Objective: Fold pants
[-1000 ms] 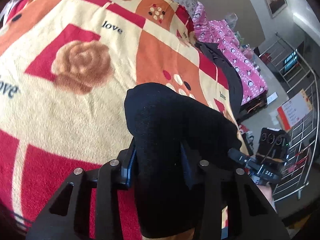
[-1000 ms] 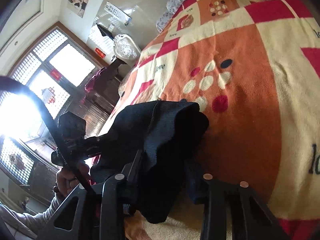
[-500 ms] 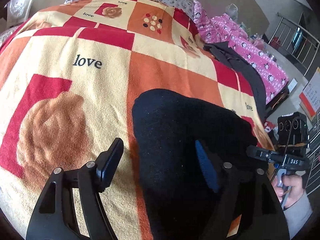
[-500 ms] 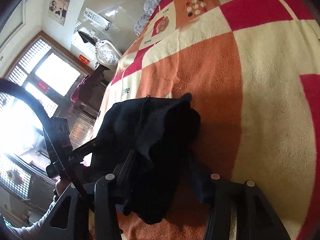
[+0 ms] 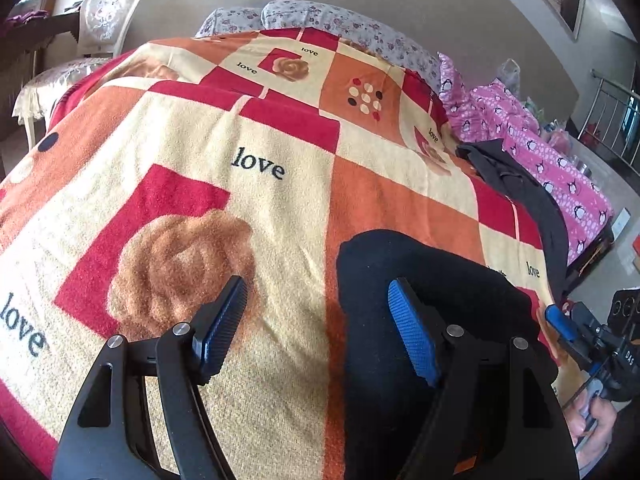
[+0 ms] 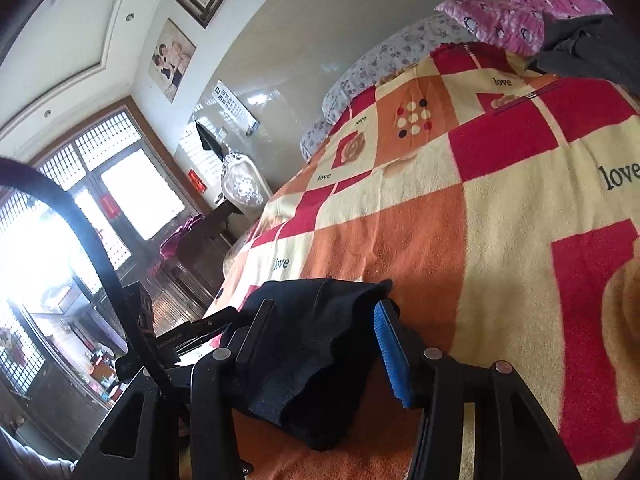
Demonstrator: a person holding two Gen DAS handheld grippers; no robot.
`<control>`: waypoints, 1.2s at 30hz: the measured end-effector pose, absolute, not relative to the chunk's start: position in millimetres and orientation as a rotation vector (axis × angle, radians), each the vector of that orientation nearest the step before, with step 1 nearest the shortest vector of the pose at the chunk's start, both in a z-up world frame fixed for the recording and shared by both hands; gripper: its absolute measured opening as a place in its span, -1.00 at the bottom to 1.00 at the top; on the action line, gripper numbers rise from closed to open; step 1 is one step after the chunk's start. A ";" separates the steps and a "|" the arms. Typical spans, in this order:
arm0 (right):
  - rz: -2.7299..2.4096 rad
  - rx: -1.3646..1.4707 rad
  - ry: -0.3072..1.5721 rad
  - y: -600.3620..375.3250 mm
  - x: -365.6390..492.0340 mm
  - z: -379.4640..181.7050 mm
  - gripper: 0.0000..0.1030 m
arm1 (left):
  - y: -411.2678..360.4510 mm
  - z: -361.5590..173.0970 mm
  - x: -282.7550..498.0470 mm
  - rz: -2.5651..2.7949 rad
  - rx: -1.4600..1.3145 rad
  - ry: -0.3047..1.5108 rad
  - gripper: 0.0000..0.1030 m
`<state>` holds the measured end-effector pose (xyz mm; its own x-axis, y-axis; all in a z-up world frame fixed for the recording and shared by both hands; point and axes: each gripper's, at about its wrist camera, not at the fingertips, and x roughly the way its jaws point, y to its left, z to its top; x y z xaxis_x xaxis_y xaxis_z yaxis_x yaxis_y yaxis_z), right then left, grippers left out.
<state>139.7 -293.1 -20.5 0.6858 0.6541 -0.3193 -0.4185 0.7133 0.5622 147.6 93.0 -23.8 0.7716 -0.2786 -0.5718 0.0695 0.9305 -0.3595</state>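
Observation:
The folded black pants (image 5: 424, 288) lie on the patterned bed blanket (image 5: 256, 168) near its front edge. My left gripper (image 5: 316, 324) is open and empty, its right finger (image 5: 412, 336) over the pants' left part and its left finger over bare blanket. In the right wrist view the pants (image 6: 316, 340) lie bunched between the open jaws of my right gripper (image 6: 324, 340), which grips nothing. The right gripper also shows at the right edge of the left wrist view (image 5: 592, 344), held in a hand.
A dark grey garment (image 5: 516, 188) and a pink penguin-print quilt (image 5: 536, 140) lie along the bed's right side. Floral pillows (image 5: 320, 20) are at the head. A white chair (image 5: 80, 48) stands left of the bed. The bed's front edge is close.
Both grippers opened and let go of the black pants, which now rest on the blanket. The left gripper opened first and shifted left; the right opened in the last half second.

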 end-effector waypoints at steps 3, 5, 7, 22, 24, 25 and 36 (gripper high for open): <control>0.623 0.469 0.549 -290.9 141.1 -20.7 -0.06 | 94.1 -23.9 146.8 -0.197 -0.328 0.666 0.43; 0.626 0.465 0.554 -289.4 143.1 -21.0 -0.06 | 94.8 -24.2 146.8 -0.200 -0.332 0.666 0.43; 0.619 0.464 0.559 -288.7 144.9 -21.7 -0.06 | 95.2 -24.3 146.3 -0.203 -0.335 0.667 0.43; 0.607 0.445 0.605 -283.9 149.1 -25.2 -0.06 | 92.6 -13.2 134.5 -0.218 -0.311 0.620 0.43; 0.615 0.424 0.608 -279.8 149.0 -24.3 -0.06 | 90.2 -2.9 117.6 -0.230 -0.290 0.602 0.43; 0.614 0.413 0.607 -277.9 148.4 -23.7 -0.06 | 89.1 2.5 106.7 -0.235 -0.282 0.587 0.43; 0.447 0.193 0.504 -246.1 89.2 -7.7 -0.06 | 43.4 20.3 4.7 -0.288 -0.022 0.547 0.55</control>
<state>89.2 -246.1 -7.7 0.7823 0.4576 -0.4227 -0.3643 0.8865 0.2853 4.7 43.4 20.3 0.8148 -0.2758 -0.5099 0.2643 0.9596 -0.0966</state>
